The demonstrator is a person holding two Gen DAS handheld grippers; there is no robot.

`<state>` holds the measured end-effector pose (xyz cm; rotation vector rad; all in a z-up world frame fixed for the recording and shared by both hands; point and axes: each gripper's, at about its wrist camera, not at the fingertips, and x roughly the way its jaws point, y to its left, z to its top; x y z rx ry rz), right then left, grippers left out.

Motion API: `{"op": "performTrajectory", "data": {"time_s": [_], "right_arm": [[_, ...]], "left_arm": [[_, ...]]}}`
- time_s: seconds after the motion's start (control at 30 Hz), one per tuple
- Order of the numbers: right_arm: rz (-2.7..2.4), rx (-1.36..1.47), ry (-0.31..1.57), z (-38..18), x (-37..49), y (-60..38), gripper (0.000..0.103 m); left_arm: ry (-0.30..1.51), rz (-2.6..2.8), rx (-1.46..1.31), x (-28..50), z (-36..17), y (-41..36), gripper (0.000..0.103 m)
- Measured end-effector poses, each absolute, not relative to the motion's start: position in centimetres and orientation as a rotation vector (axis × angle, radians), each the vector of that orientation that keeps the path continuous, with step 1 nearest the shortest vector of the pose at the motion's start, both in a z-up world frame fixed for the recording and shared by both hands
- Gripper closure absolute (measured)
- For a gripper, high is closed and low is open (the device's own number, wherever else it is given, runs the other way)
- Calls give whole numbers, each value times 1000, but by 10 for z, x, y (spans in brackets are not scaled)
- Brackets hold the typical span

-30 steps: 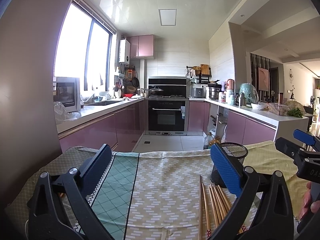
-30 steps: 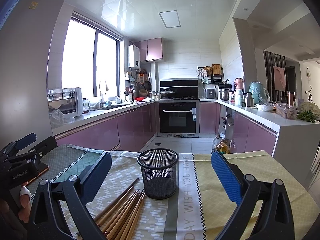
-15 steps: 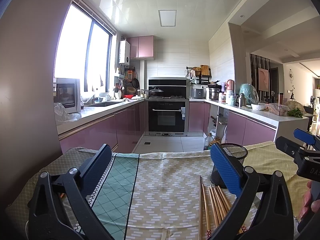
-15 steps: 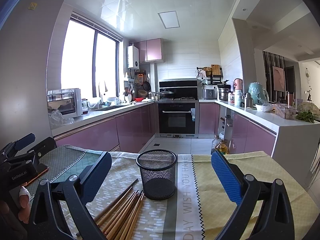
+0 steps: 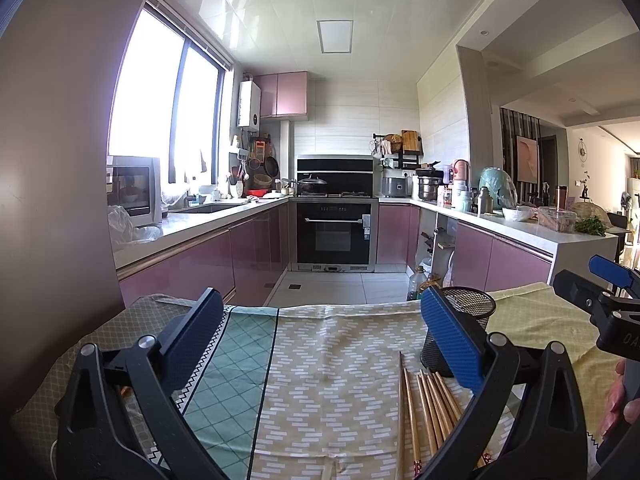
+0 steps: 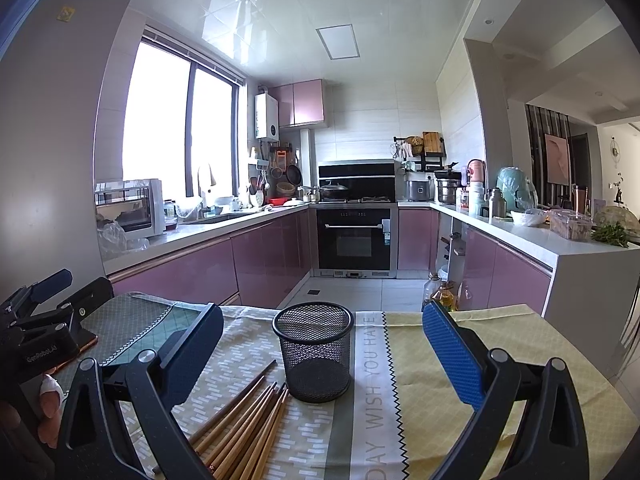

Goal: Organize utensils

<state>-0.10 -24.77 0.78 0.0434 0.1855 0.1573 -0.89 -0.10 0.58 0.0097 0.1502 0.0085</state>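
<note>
Almost nothing has changed over the last second — across the earlier pictures and this one the views differ only by a slight drift, so the work on the utensils has not begun. Nearest the right wrist camera, the right claw [image 6: 322, 354] stands spread wide, its blue pads well apart and nothing between them; the left claw [image 5: 322, 338] is spread the same way and equally empty, hovering over the patterned cloth [image 5: 332, 368] that covers the surface. Just beyond the right claw's near pad lie the chopsticks [image 6: 244, 420], a loose fan of wooden sticks flat on the cloth, tips pointing toward the holder; in the left view the same bundle [image 5: 428, 404] sits low and right, partly behind the right-hand pad. Just past their tips stands the black mesh cup [image 6: 314, 350], upright, empty as far as can be seen, and roughly centred between the right claw's pads; from the left it [image 5: 466, 320] shows half hidden. Each view catches the other tool at its edge, a hand [image 6: 48, 404] wrapped about the grip. Farther off are the purple cabinets, the oven [image 6: 354, 238] and the window. By my reading every stick is yet to be lifted and stood in the cup — the first pinch has to be low and level, since they lie flat and crowded.
</note>
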Motion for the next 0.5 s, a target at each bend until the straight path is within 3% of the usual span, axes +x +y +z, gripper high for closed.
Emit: {"op": "performTrajectory", "data": {"time_s": [0.5], "right_arm": [[154, 50, 185, 7, -3, -249, 7]], "left_arm": [[151, 9, 7, -9, 6, -2, 6]]}}
